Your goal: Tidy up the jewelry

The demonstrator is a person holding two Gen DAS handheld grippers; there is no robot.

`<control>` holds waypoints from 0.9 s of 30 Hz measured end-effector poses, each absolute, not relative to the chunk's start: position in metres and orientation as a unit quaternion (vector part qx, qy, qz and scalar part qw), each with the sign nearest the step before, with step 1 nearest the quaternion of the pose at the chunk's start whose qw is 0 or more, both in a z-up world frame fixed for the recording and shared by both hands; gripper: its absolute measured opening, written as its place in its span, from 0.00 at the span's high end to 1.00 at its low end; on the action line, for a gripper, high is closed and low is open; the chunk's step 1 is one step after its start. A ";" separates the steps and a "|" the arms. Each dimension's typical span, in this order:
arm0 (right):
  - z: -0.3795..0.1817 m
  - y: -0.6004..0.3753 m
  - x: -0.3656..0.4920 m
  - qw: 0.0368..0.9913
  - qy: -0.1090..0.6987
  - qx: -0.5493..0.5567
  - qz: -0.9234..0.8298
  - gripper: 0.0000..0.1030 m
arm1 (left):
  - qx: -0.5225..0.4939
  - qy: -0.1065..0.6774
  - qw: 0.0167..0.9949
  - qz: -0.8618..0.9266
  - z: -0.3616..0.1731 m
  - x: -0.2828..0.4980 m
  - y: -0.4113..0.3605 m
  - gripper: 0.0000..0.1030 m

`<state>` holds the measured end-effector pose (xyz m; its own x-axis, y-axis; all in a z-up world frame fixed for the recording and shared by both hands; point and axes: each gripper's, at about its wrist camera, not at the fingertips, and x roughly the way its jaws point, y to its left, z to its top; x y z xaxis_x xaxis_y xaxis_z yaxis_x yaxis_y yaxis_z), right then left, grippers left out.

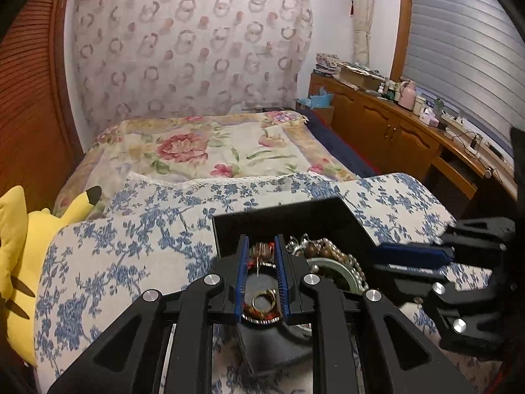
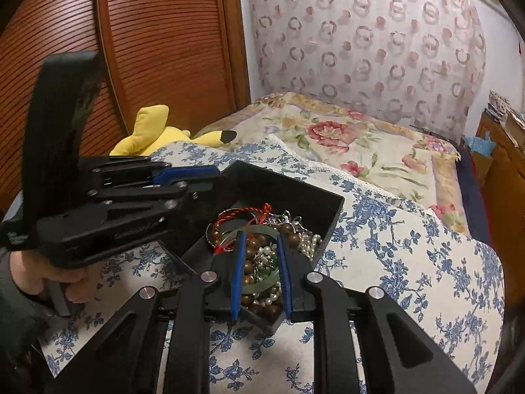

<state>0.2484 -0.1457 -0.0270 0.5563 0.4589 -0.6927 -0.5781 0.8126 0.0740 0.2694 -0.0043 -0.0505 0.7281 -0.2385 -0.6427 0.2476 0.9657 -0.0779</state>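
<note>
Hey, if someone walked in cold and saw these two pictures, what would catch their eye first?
Probably the black box heaped with tangled jewelry, sitting on a blue-flowered cushion in the foreground. Both tongs are open over it, the right tongs above the beads and the left tongs above a gold ring. Next would be the yellow plush toy at the left, beside the bed.

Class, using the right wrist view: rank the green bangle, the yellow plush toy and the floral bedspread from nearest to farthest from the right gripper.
1. Green bangle: between the right gripper fingers, in the black box.
2. Yellow plush toy: up and to the left, beyond the blue-flowered cushion.
3. Floral bedspread: farthest, ahead and to the right, running to the curtain.
</note>
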 end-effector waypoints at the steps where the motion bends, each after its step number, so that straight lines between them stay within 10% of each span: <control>1: -0.026 -0.147 0.247 0.879 0.366 -0.079 0.295 0.79 | 0.007 0.343 0.930 -0.129 -0.050 0.271 -0.004 0.86; 17: 0.004 -0.185 0.194 0.911 0.313 -0.037 0.265 0.67 | 0.032 0.293 0.951 -0.093 -0.022 0.218 -0.003 0.11; 27: 0.036 -0.203 0.154 0.936 0.271 -0.016 0.224 0.41 | 0.028 0.264 0.962 -0.069 0.001 0.158 -0.001 0.07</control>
